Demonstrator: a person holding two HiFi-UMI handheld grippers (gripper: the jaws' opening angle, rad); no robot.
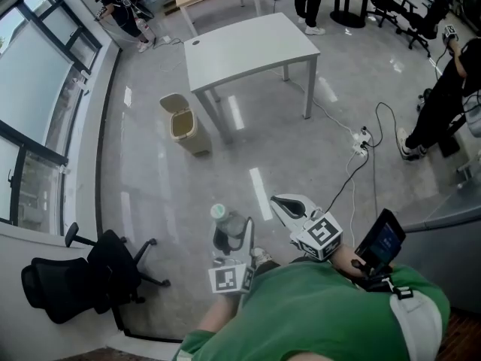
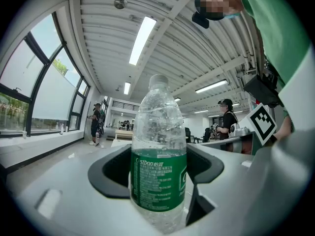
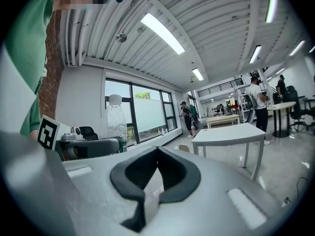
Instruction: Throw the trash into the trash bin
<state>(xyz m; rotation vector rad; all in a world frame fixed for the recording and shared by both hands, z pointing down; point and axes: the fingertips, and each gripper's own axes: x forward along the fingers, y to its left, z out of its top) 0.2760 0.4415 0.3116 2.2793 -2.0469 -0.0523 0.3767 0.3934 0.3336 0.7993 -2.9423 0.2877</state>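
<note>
A clear plastic bottle [image 2: 158, 156] with a green label and a pale cap stands upright between the dark pads of my left gripper [image 1: 231, 241], which is shut on its lower half. In the head view the bottle [image 1: 224, 221] rides low in the middle, in front of the person's green shirt. My right gripper [image 1: 276, 200] is beside it on the right, its fingertips meeting. In the right gripper view a pale sliver shows behind the joined tips; I cannot tell whether it is a thing. The beige trash bin [image 1: 184, 122] stands on the floor ahead, by the white table's left leg.
A white table [image 1: 248, 47] stands beyond the bin. A black office chair [image 1: 83, 277] is at lower left by the windows. A power strip with cables [image 1: 361, 143] lies on the floor to the right. People stand at the far left, at the far end and at the right edge.
</note>
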